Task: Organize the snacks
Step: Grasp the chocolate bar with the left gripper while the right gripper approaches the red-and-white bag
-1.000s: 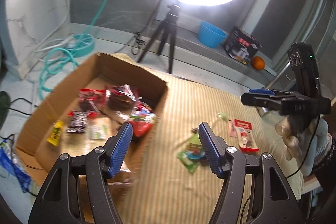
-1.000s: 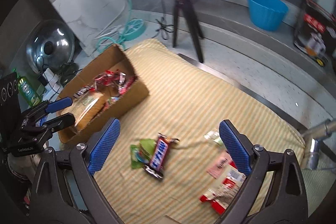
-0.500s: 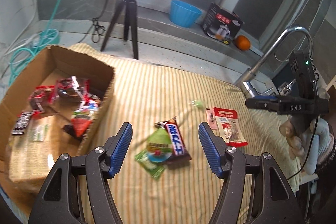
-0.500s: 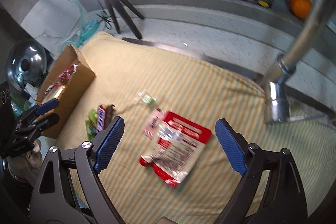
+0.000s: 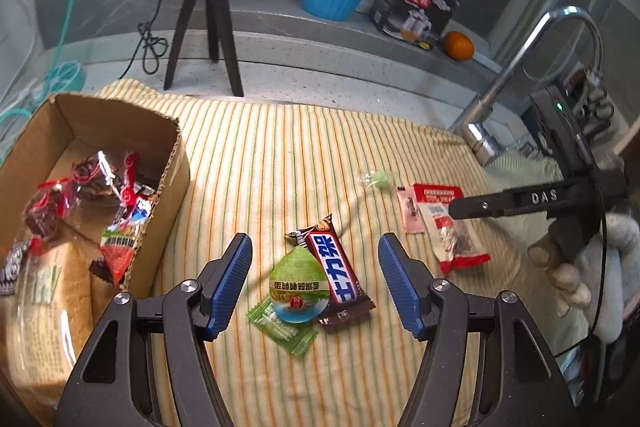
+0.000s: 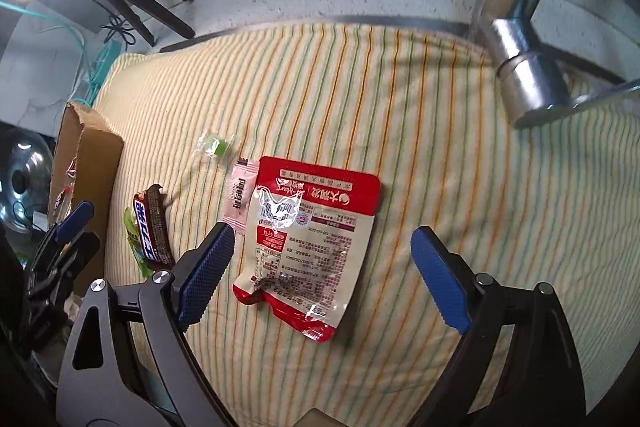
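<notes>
A striped cloth [image 5: 280, 155], soft and ribbed with thin orange and green lines on pale yellow, covers the work surface. Five loose snacks lie on it. In the left wrist view, a glossy brown chocolate bar [image 5: 340, 275] with a blue and white label rests partly over a rounded green jelly cup [image 5: 298, 289], which sits on a flat green candy wrapper [image 5: 284, 327]. Further right lie one small clear-wrapped green candy [image 5: 378, 179], one thin pink sachet [image 5: 409, 211], and one flat red and white pouch [image 6: 308, 247] of shiny crinkled plastic, printed side up.

The left gripper [image 5: 316, 283] hangs above the bar and the jelly cup with its ridged blue pads wide apart, touching neither. The right gripper [image 6: 320, 271] hovers over the red pouch, jaws spread wide on either side of it, the pads clear of it.

At the cloth's left edge stands one open cardboard box [image 5: 120, 115], brown and corrugated, holding several crinkly red and clear snack packets; their exact count cannot be told. One curved chrome faucet [image 5: 516, 75] rises at the right, and a person's hand [image 5: 560, 267] holds the right gripper's handle.
</notes>
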The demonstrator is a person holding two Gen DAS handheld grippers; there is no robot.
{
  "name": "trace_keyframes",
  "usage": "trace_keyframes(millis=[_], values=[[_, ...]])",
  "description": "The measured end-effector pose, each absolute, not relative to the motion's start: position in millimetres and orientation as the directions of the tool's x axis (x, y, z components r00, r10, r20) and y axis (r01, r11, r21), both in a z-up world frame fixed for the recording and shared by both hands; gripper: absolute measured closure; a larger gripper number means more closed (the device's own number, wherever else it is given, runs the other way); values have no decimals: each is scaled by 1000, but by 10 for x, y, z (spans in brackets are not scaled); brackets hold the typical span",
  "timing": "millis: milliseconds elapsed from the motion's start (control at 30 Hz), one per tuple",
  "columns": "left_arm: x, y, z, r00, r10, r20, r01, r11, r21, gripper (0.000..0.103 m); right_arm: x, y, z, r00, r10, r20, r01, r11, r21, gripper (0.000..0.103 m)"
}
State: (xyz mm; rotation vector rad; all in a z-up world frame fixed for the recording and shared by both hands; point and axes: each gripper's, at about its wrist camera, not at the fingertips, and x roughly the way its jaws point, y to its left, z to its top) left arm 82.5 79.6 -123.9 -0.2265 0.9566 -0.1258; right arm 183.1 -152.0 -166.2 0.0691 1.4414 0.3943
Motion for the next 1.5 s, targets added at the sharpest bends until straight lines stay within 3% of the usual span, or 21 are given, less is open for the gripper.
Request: trace_keyframes(millis=[300,567,700,933,1100,1500], values=[[949,687,-1416,517,-224,-826,62,973,-224,38,1748,-1239,-1807,86,182,-980,-290,945,150,6],[1125,604,-1529,456,-280,-845,128,960,-249,50,1614,-1057,-1874,139,46,-989,-408,913,-15,6],[1135,514,-1537,428,-302,-852,168,953,-253,56,1592,-1170,-1857,139,47,-989,-408,913,-14,6],[1137,252,-1570,393,-290,-873,251,947,-201,56,1603,-1437,-1841,136,54,-989,-410,912,-7,6],[1078,371,-1649,380,-274,-884,208,956,-208,56,1599,-1584,-1726,146,69,-987,-468,884,-7,6],[1048,182,-1642,369,-295,-881,216,950,-228,72,1761,-1382,-1756,116,53,-992,-562,827,-21,7]])
